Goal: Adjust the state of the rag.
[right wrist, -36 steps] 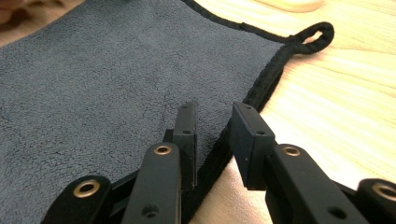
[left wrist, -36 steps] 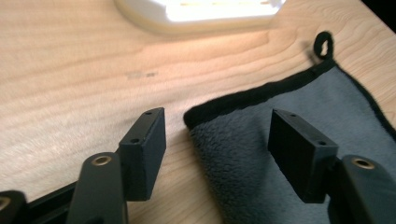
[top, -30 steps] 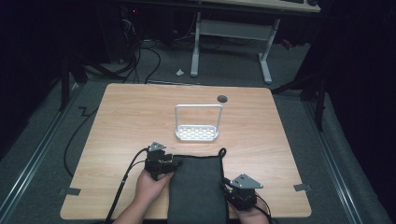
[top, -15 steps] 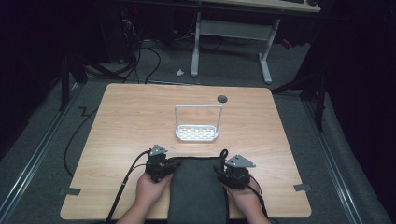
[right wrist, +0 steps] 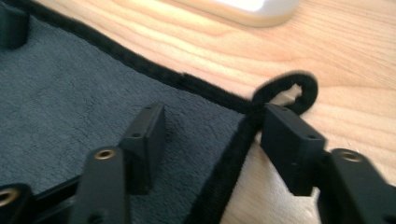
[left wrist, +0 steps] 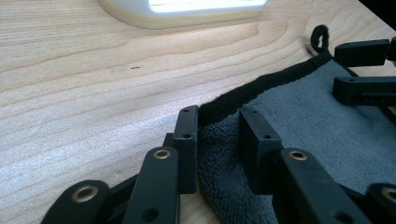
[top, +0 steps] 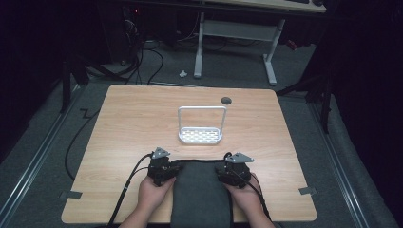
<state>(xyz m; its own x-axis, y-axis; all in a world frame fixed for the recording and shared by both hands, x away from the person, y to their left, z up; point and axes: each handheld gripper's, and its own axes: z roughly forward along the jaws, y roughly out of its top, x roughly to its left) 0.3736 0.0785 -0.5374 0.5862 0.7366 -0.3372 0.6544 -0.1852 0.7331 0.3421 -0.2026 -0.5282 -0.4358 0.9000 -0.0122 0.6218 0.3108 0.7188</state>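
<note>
A dark grey towel [top: 202, 194] with a black hem lies flat at the table's near edge, between the person's two hands. My left gripper [top: 174, 167] is at its far left corner. In the left gripper view its jaws [left wrist: 219, 135] have closed and pinch bunched terry [left wrist: 219, 154] and hem. My right gripper [top: 220, 169] is at the far right corner, also seen as two black jaws [left wrist: 359, 65] across the towel. Its jaws [right wrist: 215, 126] have just been opening and stand wide astride the hem [right wrist: 233, 140], beside the hanging loop [right wrist: 306, 88], with neither pad pressing.
A white stand [top: 201, 135] with a perforated base and an arched handle sits just beyond the towel at mid table. A dark round grommet [top: 226, 100] is near the far edge. Cables trail from both grippers. Bare wood [top: 133, 118] lies to the left and right.
The right hand moved forward from the table's near edge to the towel's far right corner, and its jaws spread. The left hand stayed put.
</note>
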